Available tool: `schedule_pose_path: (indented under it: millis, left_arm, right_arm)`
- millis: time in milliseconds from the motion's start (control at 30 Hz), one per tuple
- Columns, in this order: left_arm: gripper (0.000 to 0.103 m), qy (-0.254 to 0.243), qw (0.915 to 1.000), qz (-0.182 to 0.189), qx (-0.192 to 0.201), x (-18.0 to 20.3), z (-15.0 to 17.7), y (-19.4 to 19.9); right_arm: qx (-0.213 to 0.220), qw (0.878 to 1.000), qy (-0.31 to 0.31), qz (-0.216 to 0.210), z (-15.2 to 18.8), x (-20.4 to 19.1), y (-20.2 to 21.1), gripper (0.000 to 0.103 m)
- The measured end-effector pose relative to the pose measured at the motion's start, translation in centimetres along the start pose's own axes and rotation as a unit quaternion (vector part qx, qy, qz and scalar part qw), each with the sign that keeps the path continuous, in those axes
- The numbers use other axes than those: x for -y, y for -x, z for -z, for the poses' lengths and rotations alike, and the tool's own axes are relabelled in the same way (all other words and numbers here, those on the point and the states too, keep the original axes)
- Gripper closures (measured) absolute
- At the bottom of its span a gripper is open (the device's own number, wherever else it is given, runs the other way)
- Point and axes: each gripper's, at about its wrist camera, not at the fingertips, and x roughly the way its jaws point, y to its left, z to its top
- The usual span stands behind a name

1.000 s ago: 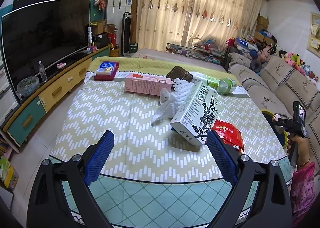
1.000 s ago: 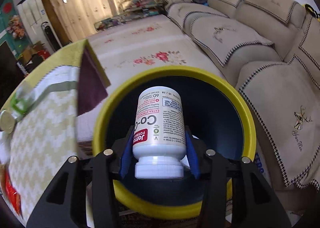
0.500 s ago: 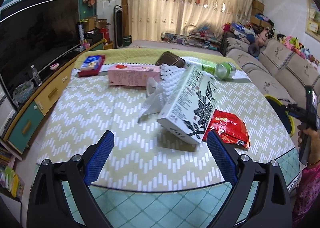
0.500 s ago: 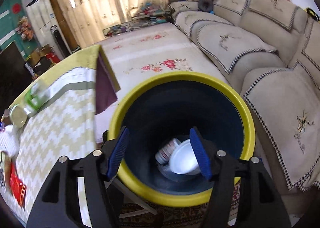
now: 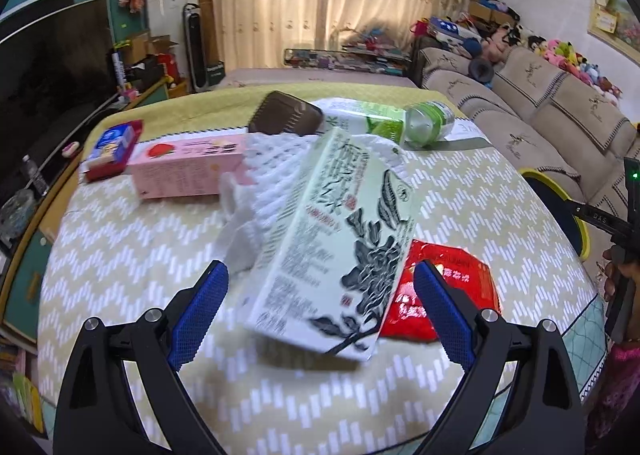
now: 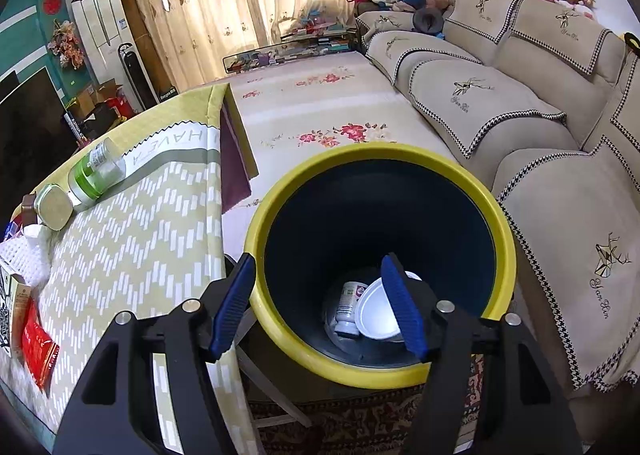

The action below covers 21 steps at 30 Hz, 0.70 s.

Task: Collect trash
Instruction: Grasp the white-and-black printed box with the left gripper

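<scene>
**A:** What does the left wrist view show?

**B:** The left gripper (image 5: 318, 311) hangs over a table (image 5: 472, 191) covered in a yellow-green cloth with white zigzag dashes. Its blue-padded jaws stand wide apart and hold nothing. Between them, but not touched by either pad, lies a tilted white carton (image 5: 332, 243) printed with black flowers and Chinese writing, too blurred to read.

**A:** What else is on the table?

**B:** A red foil packet (image 5: 444, 295) lies just beside the carton, partly under it. White foam netting (image 5: 272, 175) sits behind the carton. Farther back are a pink box (image 5: 188, 171) picturing a red fruit, a small red and blue box (image 5: 114, 147), a brown ridged object (image 5: 286, 119), a green and white carton (image 5: 368, 119), and a green-labelled bottle (image 5: 428, 121) on its side.

**A:** And the right wrist view?

**B:** The right gripper (image 6: 320, 303) hovers over the yellow rim of a dark blue bin (image 6: 500, 235) standing between the table and a beige sofa (image 6: 520, 115). Its jaws have just been opening; they are moderately open with nothing between them. At the bottom of the bin lie a white pill bottle (image 6: 348, 311), label unreadable, and a white bowl (image 6: 378, 315) touching it.

**A:** Any legible writing?

**B:** A table runner (image 6: 172, 147) reads "HAVE A". The sofa covers carry deer motifs with script too small to make out.
</scene>
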Motion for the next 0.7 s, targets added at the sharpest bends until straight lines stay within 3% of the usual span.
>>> schedule_pose_path:
  millis: [367,533,700]
  left_arm:
    - [0.011,-0.062,0.9972,0.039,-0.015,5.3,0.0,-0.6]
    - [0.011,-0.08,0.9931,0.078,-0.036,7.6,0.6,-0.9]
    - [0.011,-0.093,0.9934,0.047,-0.048,8.8,1.1,-2.0]
  right_arm:
    - [0.006,1.0,-0.015,-0.011,0.2,1.2,0.2,0.041]
    - [0.004,1.0,-0.021,-0.014,0.6,1.6,0.1,0.041]
    - [0.005,1.0,-0.026,-0.015,0.8,2.1,0.2,0.041]
